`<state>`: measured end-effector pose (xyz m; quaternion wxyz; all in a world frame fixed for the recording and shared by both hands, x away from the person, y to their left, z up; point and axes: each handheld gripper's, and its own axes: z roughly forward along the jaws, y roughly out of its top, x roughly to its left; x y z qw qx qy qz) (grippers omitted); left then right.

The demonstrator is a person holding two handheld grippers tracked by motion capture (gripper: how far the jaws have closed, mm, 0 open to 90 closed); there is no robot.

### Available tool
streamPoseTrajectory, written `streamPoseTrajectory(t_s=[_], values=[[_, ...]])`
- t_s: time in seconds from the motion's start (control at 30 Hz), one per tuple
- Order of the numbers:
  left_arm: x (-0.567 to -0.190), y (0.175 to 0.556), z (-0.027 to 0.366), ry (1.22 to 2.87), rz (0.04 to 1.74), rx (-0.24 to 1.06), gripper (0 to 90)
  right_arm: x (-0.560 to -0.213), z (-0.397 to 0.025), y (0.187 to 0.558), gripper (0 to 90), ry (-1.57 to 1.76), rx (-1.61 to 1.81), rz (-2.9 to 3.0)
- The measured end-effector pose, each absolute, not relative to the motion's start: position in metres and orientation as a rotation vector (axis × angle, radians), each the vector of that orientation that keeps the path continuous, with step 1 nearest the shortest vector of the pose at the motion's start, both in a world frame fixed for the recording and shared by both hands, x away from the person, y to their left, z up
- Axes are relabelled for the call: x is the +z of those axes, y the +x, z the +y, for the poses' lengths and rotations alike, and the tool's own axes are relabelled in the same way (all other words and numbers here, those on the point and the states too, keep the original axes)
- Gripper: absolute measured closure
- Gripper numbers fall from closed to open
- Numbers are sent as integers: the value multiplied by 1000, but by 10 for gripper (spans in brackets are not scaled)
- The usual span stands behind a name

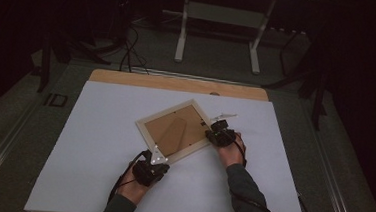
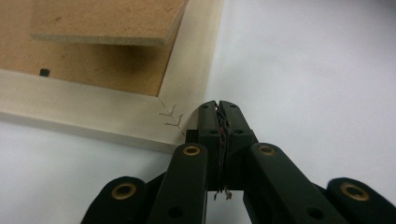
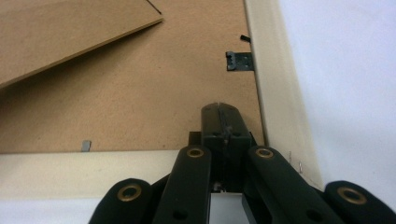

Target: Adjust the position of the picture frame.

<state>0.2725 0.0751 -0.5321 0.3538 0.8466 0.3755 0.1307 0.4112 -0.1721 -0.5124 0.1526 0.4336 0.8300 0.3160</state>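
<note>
A: Two grippers are seen at a picture frame point(image 1: 176, 131) that is laid face down on the white table cover point(image 1: 96, 170). What is seen nearest?

B: The left gripper point(image 1: 156, 160) is held at the frame's near corner. In the left gripper view its jaws are pressed together with nothing between them, and their tip point(image 2: 219, 108) is set just beside the pale wooden corner point(image 2: 177, 119), where small staples can be made out.

A: And a little farther on?

B: The right gripper point(image 1: 218, 131) is placed at the frame's right corner. Its jaws are likewise closed on nothing, and in the right gripper view the tip point(image 3: 220, 112) is rested over the brown backing board point(image 3: 140, 93), close to the inner edge of the rail.

A: How far is the work judged to be?

B: It is judged to be early. The backing is not yet lifted out; a metal tab point(image 3: 86, 145) and a black hanger clip point(image 3: 239, 61) are seen on it. The fold-out stand point(image 3: 70, 32) is raised slightly off the board. The tabs are probably left to be turned before the backing can be taken out.

A: And beyond?

B: A bare wooden table edge point(image 1: 177, 82) is seen, then the dark floor.
</note>
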Motion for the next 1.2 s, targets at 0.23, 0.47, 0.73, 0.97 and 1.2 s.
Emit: streamPoseTrajectory(t_s=[0.23,0.47,0.73,0.97,1.2], values=[[-532,279,87,2152,1039,343,891,-511,-177,407,900,1277,916,2407],[-532,283,91,2127,1062,333,895,-509,-182,408,900,1267,883,2433],[-531,290,94,2133,1081,366,898,-508,-190,407,900,1295,876,2416],[-532,294,98,2128,1108,389,898,-509,-192,401,900,1314,877,2404],[-534,298,102,2129,1146,411,897,-509,-194,394,900,1324,900,2403]])
